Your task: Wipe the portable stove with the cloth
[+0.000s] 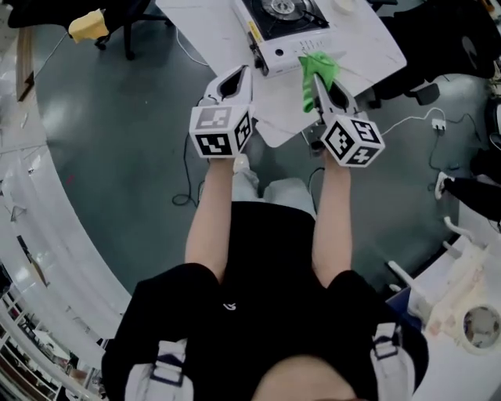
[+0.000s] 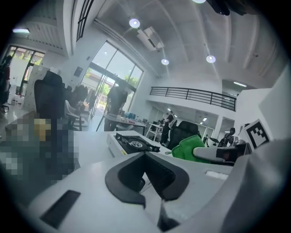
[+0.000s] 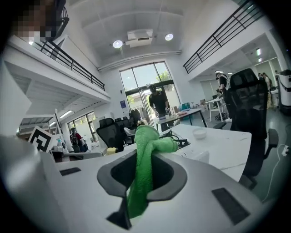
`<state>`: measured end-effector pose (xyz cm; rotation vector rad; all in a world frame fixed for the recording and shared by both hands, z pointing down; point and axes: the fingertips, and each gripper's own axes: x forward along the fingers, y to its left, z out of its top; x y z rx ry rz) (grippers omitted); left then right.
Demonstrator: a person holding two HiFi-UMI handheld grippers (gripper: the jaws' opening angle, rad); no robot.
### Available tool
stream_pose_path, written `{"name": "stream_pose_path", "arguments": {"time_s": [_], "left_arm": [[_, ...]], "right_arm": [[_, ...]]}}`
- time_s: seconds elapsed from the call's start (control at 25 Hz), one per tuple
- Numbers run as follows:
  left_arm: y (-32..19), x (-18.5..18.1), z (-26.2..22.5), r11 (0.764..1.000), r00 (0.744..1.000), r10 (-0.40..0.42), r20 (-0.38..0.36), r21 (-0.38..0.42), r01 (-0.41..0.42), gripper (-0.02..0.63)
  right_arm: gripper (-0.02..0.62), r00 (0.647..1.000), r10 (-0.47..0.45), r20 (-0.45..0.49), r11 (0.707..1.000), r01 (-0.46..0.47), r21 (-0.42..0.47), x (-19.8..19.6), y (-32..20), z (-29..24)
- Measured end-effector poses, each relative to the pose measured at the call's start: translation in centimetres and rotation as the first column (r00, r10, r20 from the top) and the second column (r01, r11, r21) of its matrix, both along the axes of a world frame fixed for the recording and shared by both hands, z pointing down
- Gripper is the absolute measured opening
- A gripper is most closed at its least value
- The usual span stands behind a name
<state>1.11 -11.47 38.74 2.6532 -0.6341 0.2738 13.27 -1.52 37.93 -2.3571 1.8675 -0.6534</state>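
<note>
Big white bench (image 1: 368, 43) stretches out ahead of both grippers, and both are held up in front of its near edge.

On it sits the portable stove (image 1: 286, 23), white body with a dark burner top, just beyond the tips of the two grippers, a little nearer the left one. From the left gripper view the stove (image 2: 134, 143) lies straight ahead and slightly left of the jaws.

Now the left gripper (image 1: 233, 81): its jaws are closed together with nothing between them, and its tips point at the stove's near left corner. It hangs just short of the stove, not on it.

The right gripper (image 1: 321, 94) sits beside it, to its right, and its jaws are clamped on the green cloth (image 1: 317, 66). In the right gripper view the cloth (image 3: 143, 150) runs up through the narrow gap between the jaws and bunches into a fold above the tips, with a tail hanging down below. That bunched end is close to the stove's near right corner; I can't tell whether it touches.
</note>
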Motion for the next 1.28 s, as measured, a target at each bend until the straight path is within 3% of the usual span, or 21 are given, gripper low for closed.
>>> {"name": "stream_pose_path", "arguments": {"time_s": [0.2,0.36,0.64,0.88,1.12,1.28], "left_arm": [[-2.5,1.1,-0.4,0.999,0.999,-0.034,0.041,0.008,0.034,-0.002],[-3.8,1.0,0.3,0.996,0.994,-0.093,0.058,0.014,0.092,-0.002],[-5.1,1.7,1.9,0.985,0.982,-0.169,0.087,-0.016,0.171,-0.002],[-5.3,2.0,4.6,0.971,0.967,-0.219,0.13,-0.065,0.229,-0.002],[-5.3,2.8,6.1,0.966,0.96,-0.229,0.159,-0.081,0.244,-0.002],[-5.6,3.4,5.8,0.966,0.958,-0.231,0.17,-0.076,0.247,-0.002]], "right_arm": [[0.04,0.996,-0.064,0.061,0.998,0.064,0.003,1.8,-3.5,0.4],[0.04,0.98,-0.182,0.084,0.983,0.182,0.012,0.8,-7.3,1.4],[0.038,0.916,-0.373,0.146,0.921,0.384,-0.058,-1.8,-11.4,4.6],[0.038,0.879,-0.441,0.181,0.871,0.468,-0.15,-2.2,-12.5,8.1],[0.038,0.868,-0.495,0.04,0.823,0.483,-0.299,-1.8,-12.7,10.7],[0.038,0.851,-0.526,-0.013,0.8,0.489,-0.347,-1.4,-13.0,10.4]]}}
